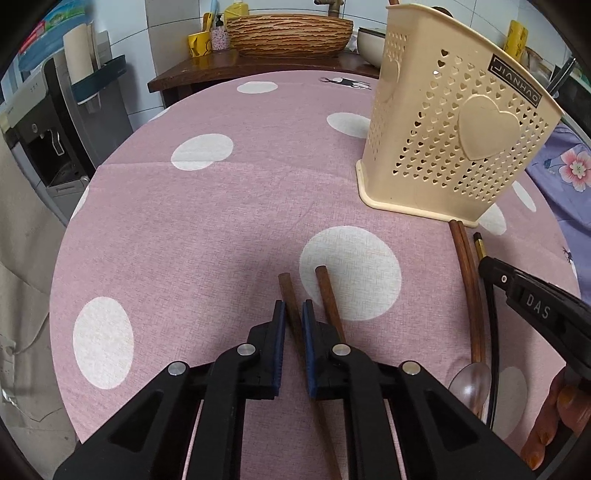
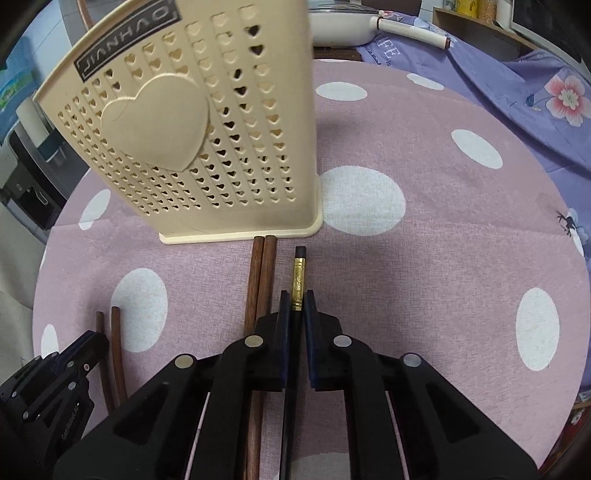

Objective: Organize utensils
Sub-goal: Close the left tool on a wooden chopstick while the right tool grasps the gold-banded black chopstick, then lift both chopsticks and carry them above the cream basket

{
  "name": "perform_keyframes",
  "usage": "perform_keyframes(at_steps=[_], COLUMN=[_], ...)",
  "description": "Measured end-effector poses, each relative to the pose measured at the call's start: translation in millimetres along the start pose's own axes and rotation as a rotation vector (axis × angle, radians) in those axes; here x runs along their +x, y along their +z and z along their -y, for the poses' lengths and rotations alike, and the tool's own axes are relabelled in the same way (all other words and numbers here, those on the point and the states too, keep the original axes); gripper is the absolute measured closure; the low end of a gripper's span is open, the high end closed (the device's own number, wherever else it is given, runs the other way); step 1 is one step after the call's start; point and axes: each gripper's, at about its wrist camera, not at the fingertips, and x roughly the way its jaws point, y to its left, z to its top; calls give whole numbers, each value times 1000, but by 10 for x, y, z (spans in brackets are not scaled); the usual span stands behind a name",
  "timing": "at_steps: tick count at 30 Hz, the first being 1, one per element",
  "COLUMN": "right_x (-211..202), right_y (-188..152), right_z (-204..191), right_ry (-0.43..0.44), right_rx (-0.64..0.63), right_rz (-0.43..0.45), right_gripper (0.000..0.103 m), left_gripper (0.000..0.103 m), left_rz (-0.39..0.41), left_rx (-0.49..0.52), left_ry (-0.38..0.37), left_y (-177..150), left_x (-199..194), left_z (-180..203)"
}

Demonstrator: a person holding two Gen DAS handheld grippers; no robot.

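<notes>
The left gripper (image 1: 293,308) pinches one brown chopstick (image 1: 287,291) between its blue pads, low over the pink dotted cloth (image 1: 207,221). A second chopstick (image 1: 328,295) lies loose just right of it, its far end on a white dot.

The right gripper (image 2: 295,301) is pressed onto a black pencil (image 2: 298,277); the brass ferrule and dark eraser stick out past the pads, pointing toward the holder. Just left of the pencil, a pair of chopsticks (image 2: 263,273) lies side by side, touching each other, their far ends reaching the holder's base. In the left wrist view a clear spoon (image 1: 469,382) lies at the near end of that pair, and fingers (image 1: 546,424) of the person's hand show at the lower right edge.

Beyond them stands the cream holder (image 2: 192,147), upright on the cloth, perforated with small hearts and bearing one large raised heart.

Farther off, past the table's edge, a woven basket (image 1: 290,33) sits on a dark wooden shelf, and a floral purple cloth (image 2: 535,96) lies to the right.
</notes>
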Motion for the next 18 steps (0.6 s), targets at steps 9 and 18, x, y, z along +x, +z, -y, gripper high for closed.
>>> perform_keyframes(at_steps=[9, 18], right_x=[-324, -1150], right_y=[-48, -126], right_z=[222, 356], right_ry=[106, 213], right_rx=[-2, -68], right_rz=[104, 270], right_gripper=[95, 95], left_gripper=[95, 95], left_rz=[65, 237], left_rx=[-10, 49], left_ry=[-59, -121], left_y=[-16, 19], left_x=[-182, -964], left_z=[19, 131])
